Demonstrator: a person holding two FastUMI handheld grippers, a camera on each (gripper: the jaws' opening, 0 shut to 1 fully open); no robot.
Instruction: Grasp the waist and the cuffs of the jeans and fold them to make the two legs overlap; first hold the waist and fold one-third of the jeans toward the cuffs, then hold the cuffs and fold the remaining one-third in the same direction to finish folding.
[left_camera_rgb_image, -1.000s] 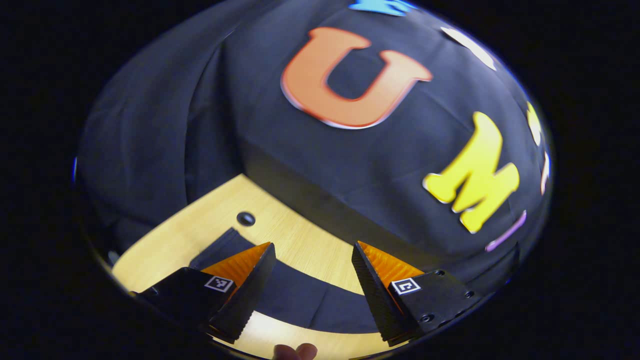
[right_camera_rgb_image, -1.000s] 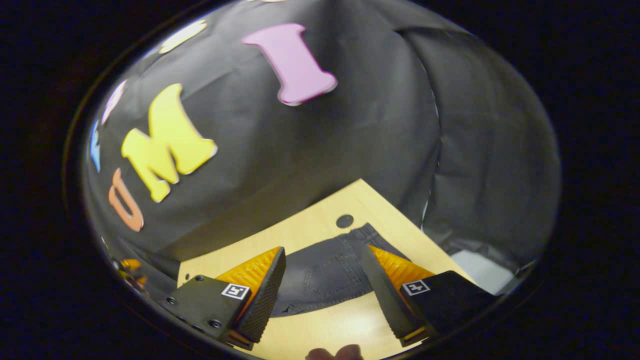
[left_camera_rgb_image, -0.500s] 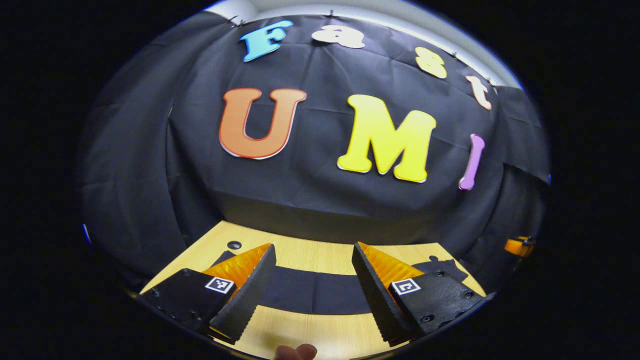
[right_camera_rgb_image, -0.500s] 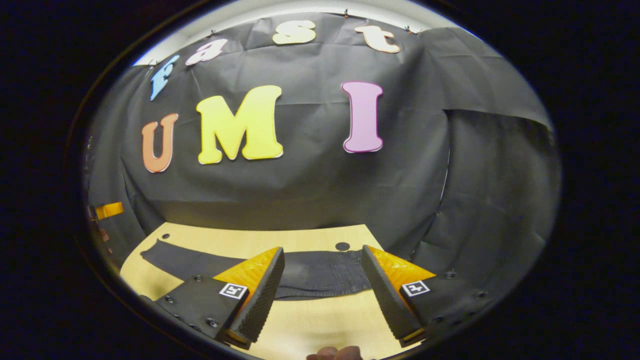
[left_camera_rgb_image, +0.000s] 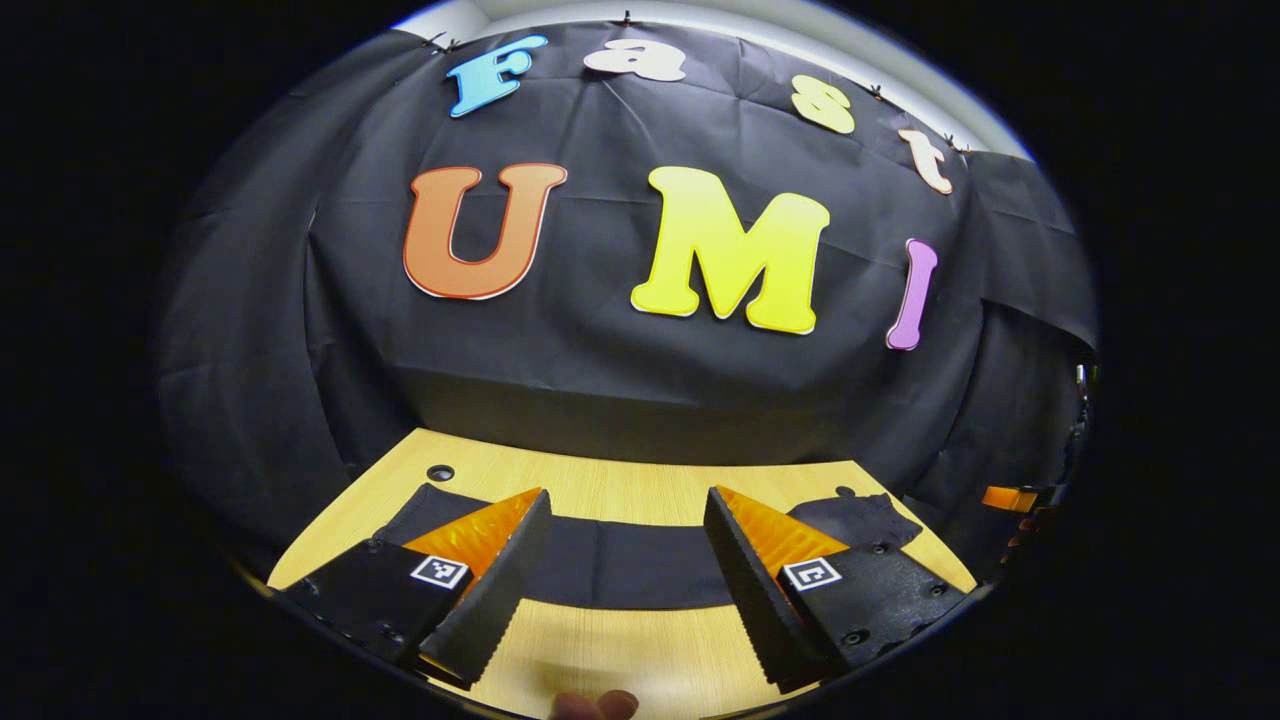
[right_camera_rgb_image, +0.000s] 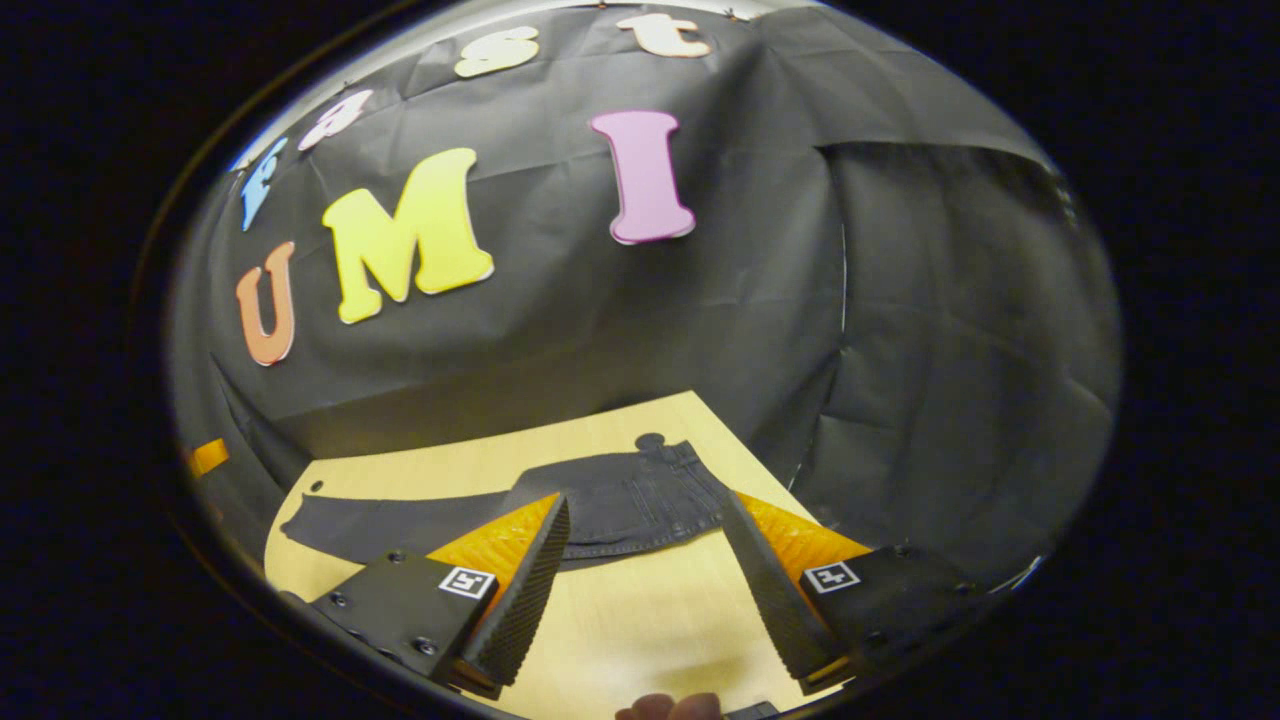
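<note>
You have one pair of jeans (right_camera_rgb_image: 610, 500) lying flat and lengthwise across the wooden tabletop (right_camera_rgb_image: 640, 620), near its far edge. In your right gripper view the waist end with its back pocket sits just beyond your right gripper (right_camera_rgb_image: 640, 560), whose jaws stand wide apart and hold nothing. In your left gripper view the legs (left_camera_rgb_image: 620, 565) stretch across behind your left gripper (left_camera_rgb_image: 625, 560); its jaws too are spread wide and empty. Both hover above bare tabletop, short of the cloth.
</note>
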